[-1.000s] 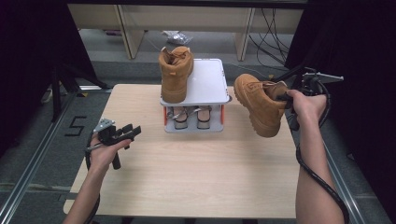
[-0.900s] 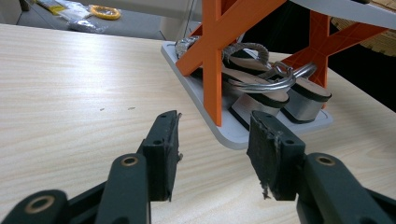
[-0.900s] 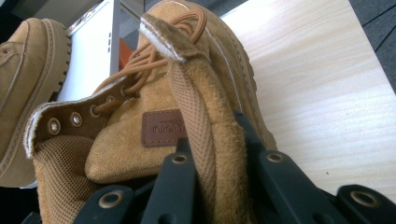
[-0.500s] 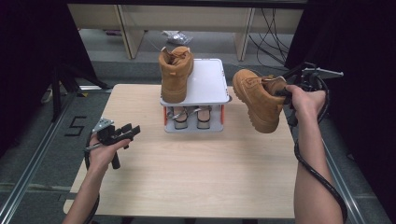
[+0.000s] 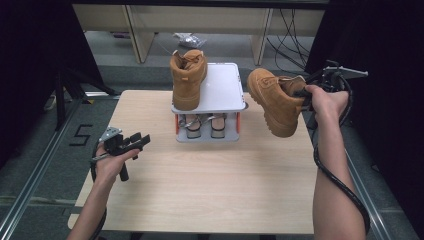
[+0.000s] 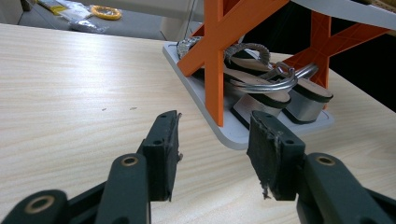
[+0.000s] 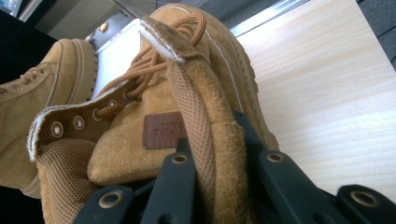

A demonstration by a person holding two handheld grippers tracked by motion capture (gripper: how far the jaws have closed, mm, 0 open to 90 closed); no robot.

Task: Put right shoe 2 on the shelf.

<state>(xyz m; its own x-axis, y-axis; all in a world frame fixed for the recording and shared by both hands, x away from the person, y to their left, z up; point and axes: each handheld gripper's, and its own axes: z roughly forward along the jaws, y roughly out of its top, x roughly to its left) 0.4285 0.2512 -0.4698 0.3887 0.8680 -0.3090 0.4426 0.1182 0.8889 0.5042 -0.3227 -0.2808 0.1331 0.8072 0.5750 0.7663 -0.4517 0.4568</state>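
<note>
- tan held boot (image 5: 275,102) hangs tilted beside the rack (image 5: 220,92), its collar pinched by the right gripper (image 5: 306,94)
- second boot (image 5: 188,79) occupies the rack's top; sandals (image 5: 202,125) beneath
- left gripper (image 5: 136,142) gapes empty over the table (image 5: 210,190)

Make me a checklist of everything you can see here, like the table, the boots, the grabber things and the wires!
Surface: light wooden table, bare in front.
Job's things: one tan boot stands on the white top shelf of the shoe rack; second boot hangs in the air right of the rack; sandals sit on the lower shelf.
Clutter: nothing seen on the table.
Grippers: left gripper open, low over the table; right gripper shut on the second boot's collar.
Cables: black cable trails along the right forearm.
Surroundings: dark curtains, floor rail, number 5 marked on the floor.
</note>
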